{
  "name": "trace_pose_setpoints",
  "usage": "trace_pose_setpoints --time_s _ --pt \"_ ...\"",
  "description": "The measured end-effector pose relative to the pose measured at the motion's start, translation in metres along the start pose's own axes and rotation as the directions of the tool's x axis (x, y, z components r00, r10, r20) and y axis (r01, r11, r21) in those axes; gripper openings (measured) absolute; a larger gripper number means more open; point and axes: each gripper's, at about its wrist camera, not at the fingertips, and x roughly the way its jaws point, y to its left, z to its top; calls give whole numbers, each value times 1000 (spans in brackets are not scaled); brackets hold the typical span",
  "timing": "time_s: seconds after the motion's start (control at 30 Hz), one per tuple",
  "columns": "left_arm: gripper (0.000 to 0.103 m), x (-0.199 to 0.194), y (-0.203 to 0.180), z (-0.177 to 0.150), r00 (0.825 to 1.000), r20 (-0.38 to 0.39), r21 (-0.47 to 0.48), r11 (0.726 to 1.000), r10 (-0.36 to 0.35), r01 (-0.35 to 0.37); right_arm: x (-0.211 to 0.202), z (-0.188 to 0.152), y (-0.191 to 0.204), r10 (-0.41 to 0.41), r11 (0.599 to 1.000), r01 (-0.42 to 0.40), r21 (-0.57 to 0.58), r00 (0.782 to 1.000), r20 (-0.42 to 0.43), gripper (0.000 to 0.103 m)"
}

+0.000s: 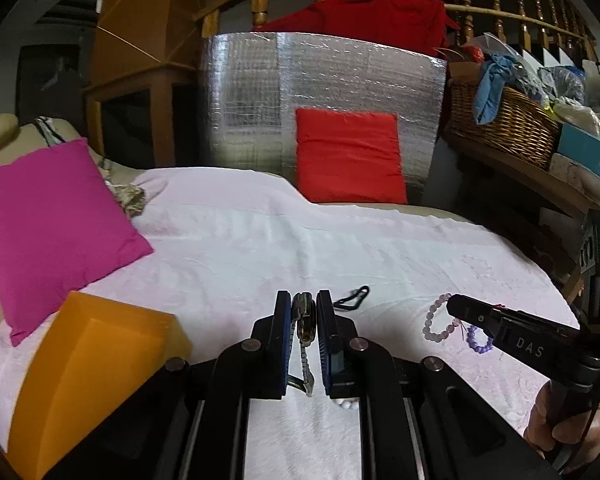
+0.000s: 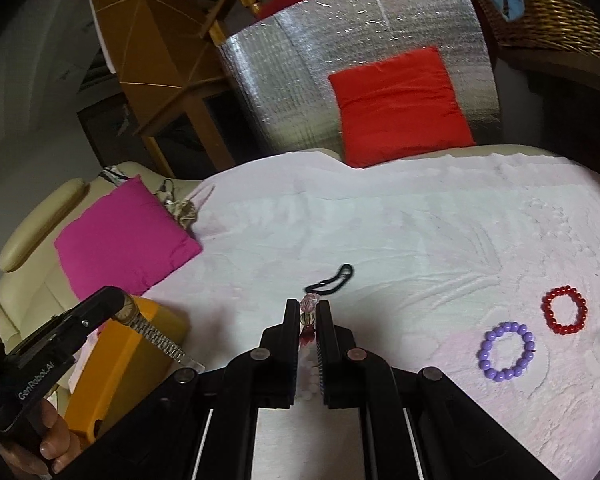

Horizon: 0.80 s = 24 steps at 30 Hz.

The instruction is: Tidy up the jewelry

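Left gripper (image 1: 304, 312): jaws clamped on a metal watch (image 1: 305, 322), whose link band hangs back between the fingers. From the right wrist view the same gripper (image 2: 118, 306) holds the watch (image 2: 130, 312) over an orange box (image 2: 128, 360) at the left edge of the bed, the band trailing down across the box top.

Right gripper (image 2: 308, 312): jaws closed on a pale bead bracelet (image 2: 309, 308), with clear and pink beads showing at the fingertips and more beads hanging behind. In the left wrist view this gripper (image 1: 454, 306) sits at the right with the bracelet (image 1: 436, 320) looped below its tip.

White sheet (image 2: 380, 232): bears a black hair tie (image 2: 332, 280) just ahead of the right gripper, a purple bracelet (image 2: 506, 356) to the right, and a red bracelet (image 2: 565, 310) just beyond it, the two apart.

Background: pink pillow (image 1: 48, 228) beside the box, red pillow (image 1: 348, 156) against a silver foil panel (image 1: 252, 92), wicker basket (image 1: 508, 124) at right.
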Motion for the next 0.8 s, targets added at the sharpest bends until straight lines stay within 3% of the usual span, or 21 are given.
trace_pose_setpoints --time_s 0.33,0.43,0.63,0.73,0.8 --pt "13 -44 36 -1 994 13 -68 992 105 -104 1 -2 44 90 995 -89 -41 996 5 9" --pt "13 -58 52 -5 988 4 -80 985 153 -153 2 -4 63 127 990 -126 -60 992 6 9" --pt "13 -110 101 2 967 71 -113 965 246 -237 11 -12 118 225 969 -225 -102 974 -15 9" --pt "13 -121 129 3 955 59 -130 950 292 -283 21 -18 147 271 954 -274 -125 962 -39 9" --pt "13 -124 145 0 956 42 -158 947 291 -281 26 -25 161 287 946 -292 -144 956 -54 9"
